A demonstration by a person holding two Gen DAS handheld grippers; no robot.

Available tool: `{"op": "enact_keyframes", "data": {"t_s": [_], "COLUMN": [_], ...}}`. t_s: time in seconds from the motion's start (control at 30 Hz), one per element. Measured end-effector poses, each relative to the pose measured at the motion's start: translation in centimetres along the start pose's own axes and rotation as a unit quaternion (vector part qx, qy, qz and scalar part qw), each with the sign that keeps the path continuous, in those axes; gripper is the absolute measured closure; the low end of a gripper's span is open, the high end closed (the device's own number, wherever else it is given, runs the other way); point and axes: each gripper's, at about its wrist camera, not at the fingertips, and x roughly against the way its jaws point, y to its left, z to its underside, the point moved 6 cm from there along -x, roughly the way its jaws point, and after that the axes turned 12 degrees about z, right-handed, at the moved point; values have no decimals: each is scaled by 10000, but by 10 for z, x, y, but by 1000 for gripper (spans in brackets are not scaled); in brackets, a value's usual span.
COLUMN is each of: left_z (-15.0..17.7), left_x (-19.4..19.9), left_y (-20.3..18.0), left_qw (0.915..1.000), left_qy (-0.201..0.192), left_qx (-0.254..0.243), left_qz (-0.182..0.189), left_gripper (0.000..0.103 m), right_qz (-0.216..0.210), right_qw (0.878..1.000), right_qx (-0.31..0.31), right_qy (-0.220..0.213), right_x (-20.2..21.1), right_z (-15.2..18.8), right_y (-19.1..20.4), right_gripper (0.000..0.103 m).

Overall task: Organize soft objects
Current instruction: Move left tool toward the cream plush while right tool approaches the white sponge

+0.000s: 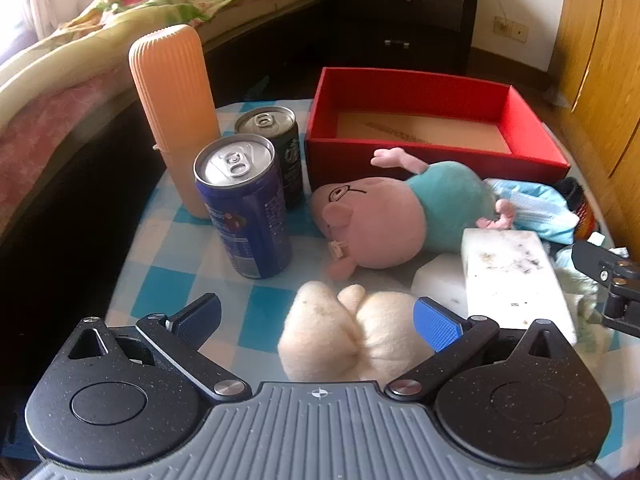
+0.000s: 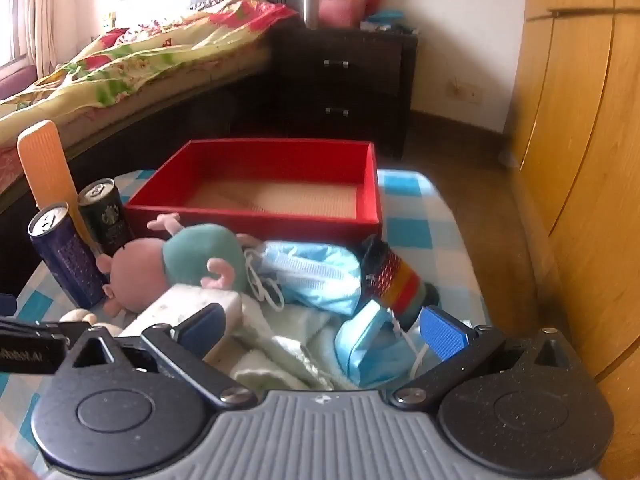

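A red box (image 1: pixel 432 160) (image 2: pixel 256 216) stands open and empty at the far side of the checked table. A pink pig plush in a teal shirt (image 1: pixel 384 216) (image 2: pixel 176 264) lies before it. My left gripper (image 1: pixel 320 320) is open around a cream fluffy plush (image 1: pixel 352 332), which lies between its blue pads. A white sponge block (image 1: pixel 508 276) (image 2: pixel 188 308) lies to the right. My right gripper (image 2: pixel 324 328) is open over a pale green cloth (image 2: pixel 280 352) and blue face masks (image 2: pixel 320 276), next to a striped dark sock (image 2: pixel 396 280).
An orange ribbed tube (image 1: pixel 172 108), a blue can (image 1: pixel 244 208) and a dark can (image 1: pixel 276 148) stand at the table's left. A bed (image 1: pixel 100 40) lies left, a dark dresser (image 1: pixel 400 12) behind, a wooden wardrobe (image 2: pixel 580 120) right.
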Motion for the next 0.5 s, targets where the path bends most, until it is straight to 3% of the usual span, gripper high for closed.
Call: {"op": "enact_keyframes", "data": {"t_s": [0.23,0.5], "left_z": [-7,-7], "left_x": [4,4], "left_y": [-6,-5], "left_qw": [9998,9996], "left_qy": [-90,-106], "left_qx": [-169,-195], "left_qz": [-99,-155], "left_gripper": [5,5], "right_qz": [9,26], "right_qw": [9994,9996], "right_qx": [355,276], "right_qy": [-47,29], "right_x": [5,3], "right_z": [0,0], "right_y": [18,17], "right_gripper": [18,18]}}
